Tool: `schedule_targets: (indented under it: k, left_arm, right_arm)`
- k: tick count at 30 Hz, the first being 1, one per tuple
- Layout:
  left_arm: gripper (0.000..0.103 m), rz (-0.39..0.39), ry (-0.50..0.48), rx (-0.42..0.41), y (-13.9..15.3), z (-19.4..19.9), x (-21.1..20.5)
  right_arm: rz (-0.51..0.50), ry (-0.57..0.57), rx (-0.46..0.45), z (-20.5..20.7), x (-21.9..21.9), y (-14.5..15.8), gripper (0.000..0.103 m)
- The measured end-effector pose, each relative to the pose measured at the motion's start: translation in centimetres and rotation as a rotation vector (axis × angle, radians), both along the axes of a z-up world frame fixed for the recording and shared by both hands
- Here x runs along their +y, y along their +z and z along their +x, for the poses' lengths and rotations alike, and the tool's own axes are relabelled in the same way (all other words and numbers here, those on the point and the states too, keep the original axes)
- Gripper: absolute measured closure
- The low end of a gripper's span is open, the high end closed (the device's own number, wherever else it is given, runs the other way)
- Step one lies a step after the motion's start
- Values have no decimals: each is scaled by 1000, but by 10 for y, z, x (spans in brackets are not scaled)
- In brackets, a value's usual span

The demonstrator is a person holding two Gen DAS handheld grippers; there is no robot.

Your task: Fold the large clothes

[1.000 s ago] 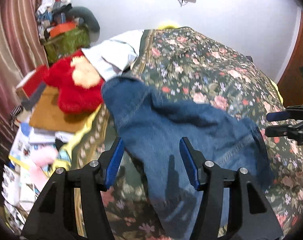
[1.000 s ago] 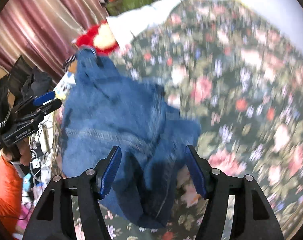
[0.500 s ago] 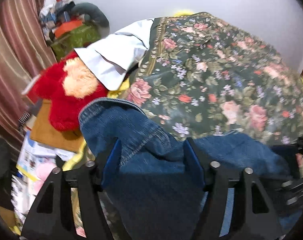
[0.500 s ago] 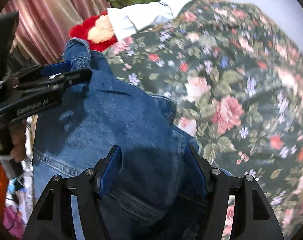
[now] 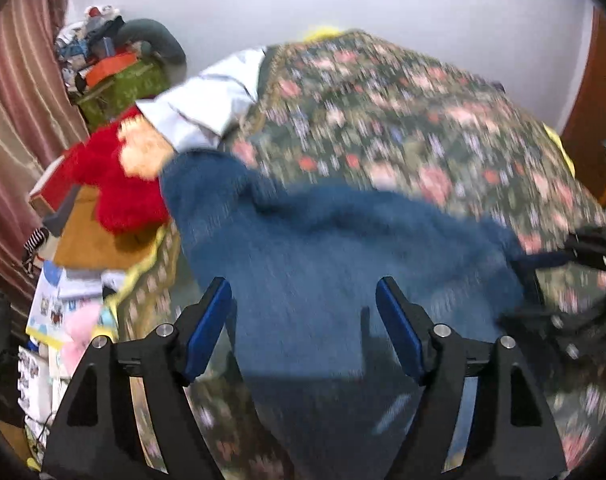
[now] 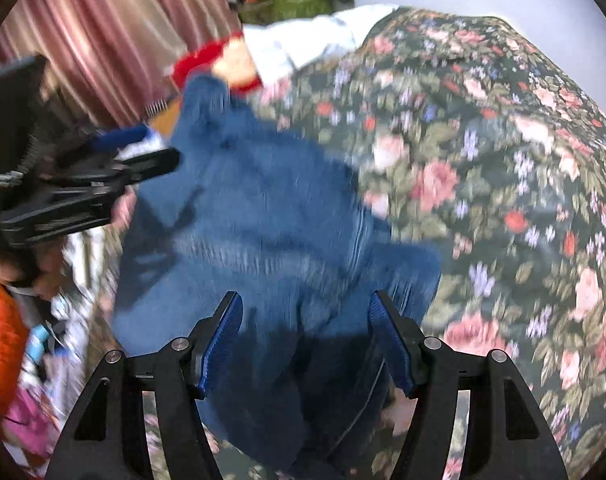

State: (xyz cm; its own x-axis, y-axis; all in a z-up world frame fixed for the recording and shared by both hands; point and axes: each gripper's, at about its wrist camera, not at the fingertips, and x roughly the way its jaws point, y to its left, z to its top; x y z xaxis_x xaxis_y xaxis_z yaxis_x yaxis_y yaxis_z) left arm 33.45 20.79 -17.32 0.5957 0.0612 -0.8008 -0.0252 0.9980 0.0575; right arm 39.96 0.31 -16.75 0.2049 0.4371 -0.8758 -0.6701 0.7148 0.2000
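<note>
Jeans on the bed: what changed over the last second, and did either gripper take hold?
The left gripper has its jaws opening, wider than a second ago, above the blue jeans, gripping nothing. The right gripper kept the same open gap. Both views closed in on the denim, then backed off. The jeans stayed crumpled on the floral bedspread.

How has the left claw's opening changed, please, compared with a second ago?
Yes: the left claw stands wider now and is opening. Its blue pads are spread apart over the blue denim jeans on the floral bedspread, gripping nothing.
</note>
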Motion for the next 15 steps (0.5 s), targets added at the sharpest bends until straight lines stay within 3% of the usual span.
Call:
schedule_targets:
  k: [3,8,12,15]
  left_arm:
    - [28,24,2,57,-19,-25,-7]
    - [28,51,44,50,-16,-63,-8]
    - [28,52,80,2,11,-85,-6]
    - [28,63,102,-90,48,-103,-11]
  right_arm:
    - [-60,-14,16,-16,-6,-20,39]
    - [-54,-65,25,-34,-27,-11,39]
    - [-17,-122,-31,-52,-45,21,39]
    - [36,-143,-111,-68,-55,56,39]
